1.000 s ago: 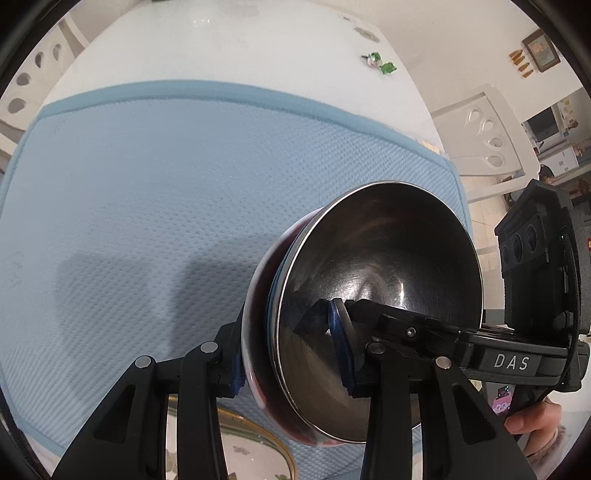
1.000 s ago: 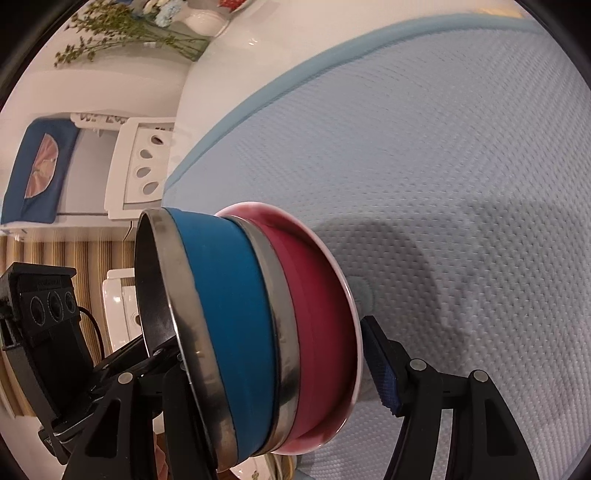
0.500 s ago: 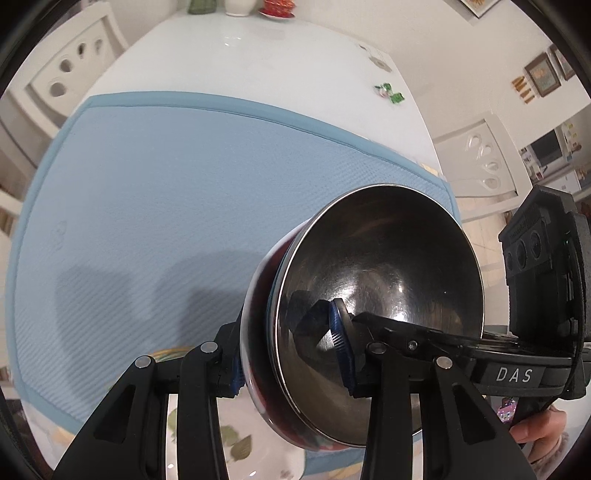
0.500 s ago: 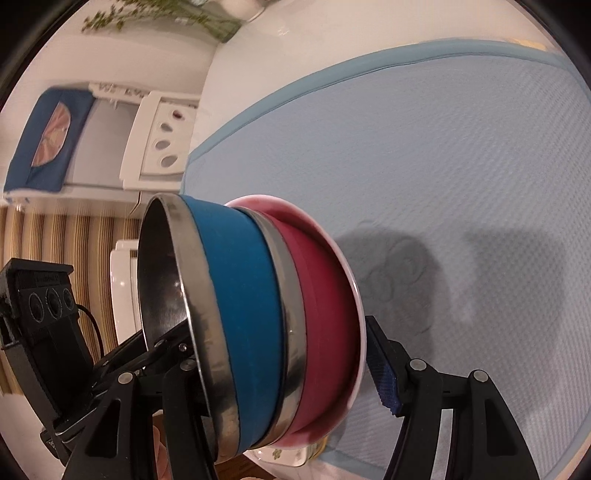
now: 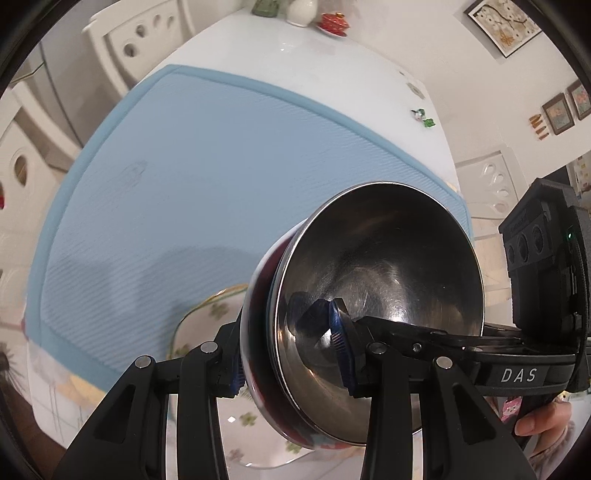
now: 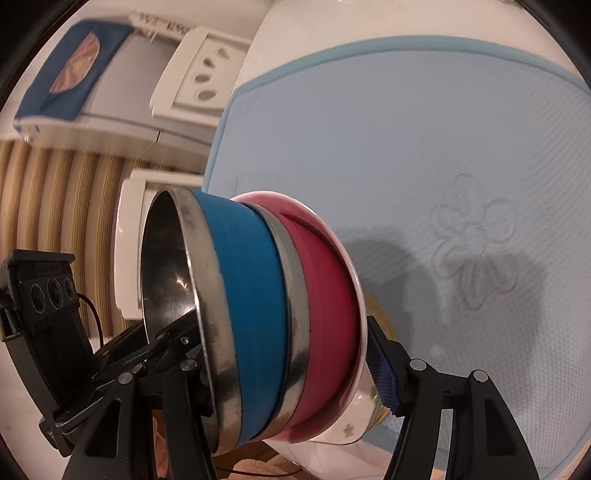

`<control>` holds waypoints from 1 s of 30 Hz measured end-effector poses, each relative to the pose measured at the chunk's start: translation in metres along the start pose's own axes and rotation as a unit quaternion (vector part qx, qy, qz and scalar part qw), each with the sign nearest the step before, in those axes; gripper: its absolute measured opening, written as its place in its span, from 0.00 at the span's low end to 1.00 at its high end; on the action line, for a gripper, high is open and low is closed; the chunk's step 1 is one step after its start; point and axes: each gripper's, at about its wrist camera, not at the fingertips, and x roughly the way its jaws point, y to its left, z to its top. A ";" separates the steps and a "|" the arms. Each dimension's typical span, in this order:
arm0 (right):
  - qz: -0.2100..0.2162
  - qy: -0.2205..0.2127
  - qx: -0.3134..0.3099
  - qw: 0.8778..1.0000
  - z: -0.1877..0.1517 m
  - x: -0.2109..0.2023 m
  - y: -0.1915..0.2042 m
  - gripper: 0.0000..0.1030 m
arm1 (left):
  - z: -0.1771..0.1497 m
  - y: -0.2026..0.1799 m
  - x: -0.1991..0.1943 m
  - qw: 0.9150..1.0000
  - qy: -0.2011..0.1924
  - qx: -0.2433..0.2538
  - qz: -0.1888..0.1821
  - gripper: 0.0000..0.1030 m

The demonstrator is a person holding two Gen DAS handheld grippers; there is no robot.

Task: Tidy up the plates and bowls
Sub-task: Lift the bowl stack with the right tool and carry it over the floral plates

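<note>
Both grippers have lifted the nested bowls (image 6: pixel 258 325) clear of the mat (image 5: pixel 192 192), left gripper (image 5: pixel 291 354) and right gripper (image 6: pixel 291 373) clenched on them; uneven pull could split the stack.

a home dining room: white table (image 5: pixel 332 70), chairs (image 5: pixel 140 40), framed pictures (image 5: pixel 502 22).

Lighting is bright, even, indoor; soft shadows fall on the blue mat (image 6: pixel 424 147). Fisheye edges curve, darken and smear slightly.
</note>
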 end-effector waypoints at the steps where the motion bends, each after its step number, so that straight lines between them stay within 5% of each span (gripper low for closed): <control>1: -0.002 0.005 -0.004 1.000 -0.003 0.004 0.003 0.61 | -0.003 0.002 -0.001 1.000 0.000 -0.001 0.001 0.34; 11: -0.012 0.045 -0.008 0.999 -0.024 0.041 0.010 0.61 | -0.031 0.028 0.010 1.000 0.021 -0.019 0.006 0.34; 30: -0.036 0.071 -0.008 0.997 -0.034 0.066 0.010 0.61 | -0.041 0.020 0.039 0.999 0.041 -0.007 0.006 0.34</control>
